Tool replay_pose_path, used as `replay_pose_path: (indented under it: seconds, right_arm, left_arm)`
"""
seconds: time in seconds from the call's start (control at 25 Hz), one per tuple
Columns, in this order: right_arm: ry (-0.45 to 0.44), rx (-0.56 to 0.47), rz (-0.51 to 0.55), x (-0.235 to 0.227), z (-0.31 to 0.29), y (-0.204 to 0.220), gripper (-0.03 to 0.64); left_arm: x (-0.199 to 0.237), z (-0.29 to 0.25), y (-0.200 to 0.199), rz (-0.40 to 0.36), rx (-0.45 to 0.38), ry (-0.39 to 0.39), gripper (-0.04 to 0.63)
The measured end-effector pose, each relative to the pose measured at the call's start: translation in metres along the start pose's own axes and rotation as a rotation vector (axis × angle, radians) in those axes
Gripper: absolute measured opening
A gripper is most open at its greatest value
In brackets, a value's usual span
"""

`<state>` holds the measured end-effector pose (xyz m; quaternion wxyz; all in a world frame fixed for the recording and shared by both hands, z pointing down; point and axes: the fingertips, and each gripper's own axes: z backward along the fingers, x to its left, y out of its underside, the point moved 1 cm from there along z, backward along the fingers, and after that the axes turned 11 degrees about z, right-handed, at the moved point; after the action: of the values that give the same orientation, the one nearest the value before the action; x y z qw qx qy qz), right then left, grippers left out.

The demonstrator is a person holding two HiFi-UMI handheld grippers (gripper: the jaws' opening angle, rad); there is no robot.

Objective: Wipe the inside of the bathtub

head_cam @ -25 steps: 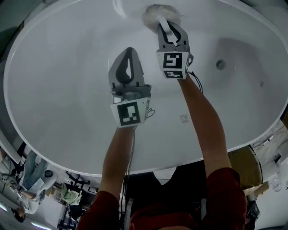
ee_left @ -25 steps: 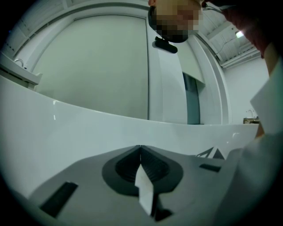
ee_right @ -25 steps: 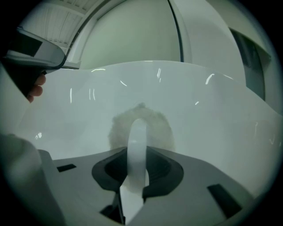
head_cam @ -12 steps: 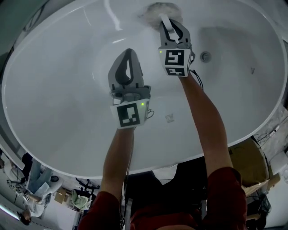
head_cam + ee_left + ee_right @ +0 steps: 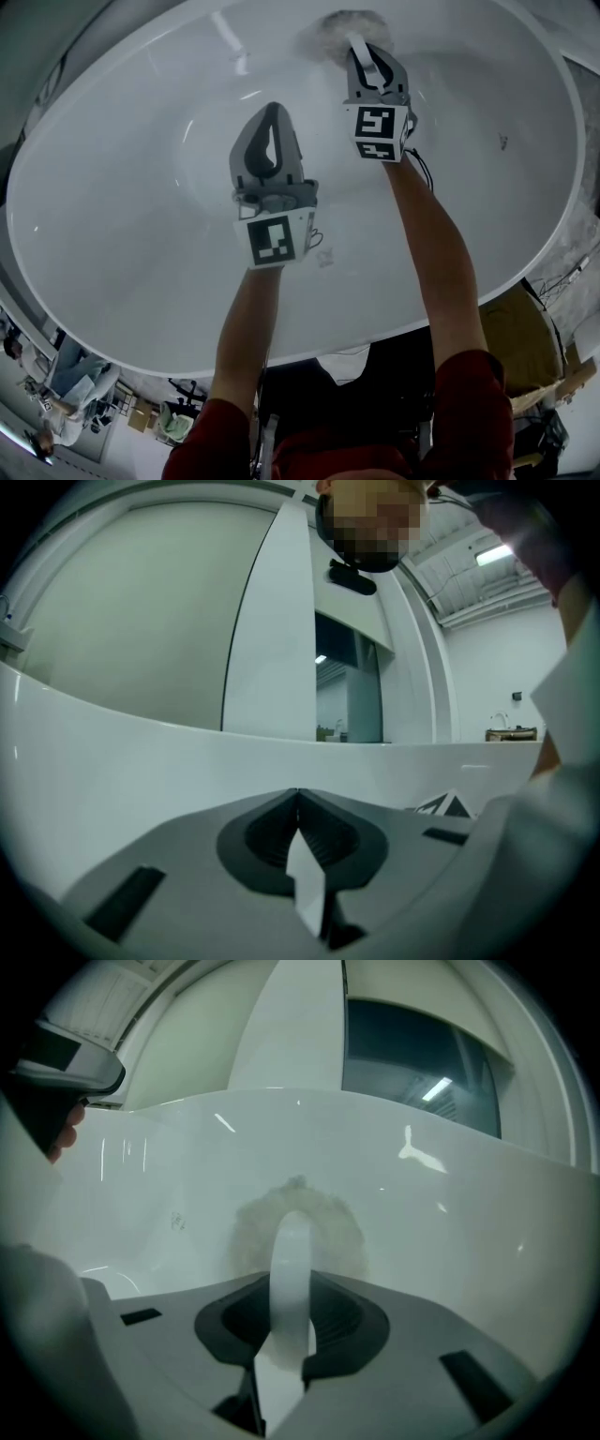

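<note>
The white oval bathtub (image 5: pixel 112 234) fills the head view. My right gripper (image 5: pixel 359 47) is far up the tub, shut on the white handle (image 5: pixel 292 1260) of a round fluffy grey pad (image 5: pixel 334 30). The pad (image 5: pixel 246 1232) lies flat against the tub's far wall (image 5: pixel 450 1213). My left gripper (image 5: pixel 273 109) hovers over the middle of the tub floor, shut, with nothing in it. In the left gripper view its jaws (image 5: pixel 298 799) meet at the tip and point at the tub wall (image 5: pixel 112 761).
A small mark (image 5: pixel 325 260) sits on the tub floor between my forearms, and another (image 5: pixel 502 142) on the right slope. Beyond the tub's near rim (image 5: pixel 309 352) lie floor clutter and a person (image 5: pixel 70 375) at lower left, and a brown object (image 5: pixel 511 342) at right.
Both grippers have shifted right along the tub, the pad sliding along the far wall. The drain, seen to the right earlier, is no longer in view.
</note>
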<state>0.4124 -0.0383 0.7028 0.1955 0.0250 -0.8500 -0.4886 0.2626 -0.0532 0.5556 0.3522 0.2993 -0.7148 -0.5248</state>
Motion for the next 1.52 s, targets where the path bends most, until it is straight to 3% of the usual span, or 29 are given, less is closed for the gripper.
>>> replay_pose_path:
  seconds: [0.36,0.56,0.96,1.28,1.52]
  right_arm:
    - [0.056,0.031,-0.033,-0.091,0.011,0.051,0.091]
    - [0.135,0.068,-0.141,-0.119,0.023,0.070,0.091]
    - [0.171,0.129,-0.213,-0.126,0.035,0.076,0.091]
    - [0.206,0.102,-0.229,-0.100,0.082,0.020,0.091]
    - [0.164,0.046,-0.202,-0.034,0.114,-0.059,0.091]
  left_arm:
    - [-0.075,-0.048,0.017,-0.003,0.018,0.067,0.015]
    - [-0.099,-0.060,0.020,-0.002,0.022,0.097,0.015]
    - [-0.096,-0.039,0.004,0.011,0.012,0.082,0.015]
    - [-0.053,0.014,-0.046,0.034,-0.041,0.046,0.015]
    - [0.001,0.060,-0.100,0.055,-0.074,-0.009,0.015]
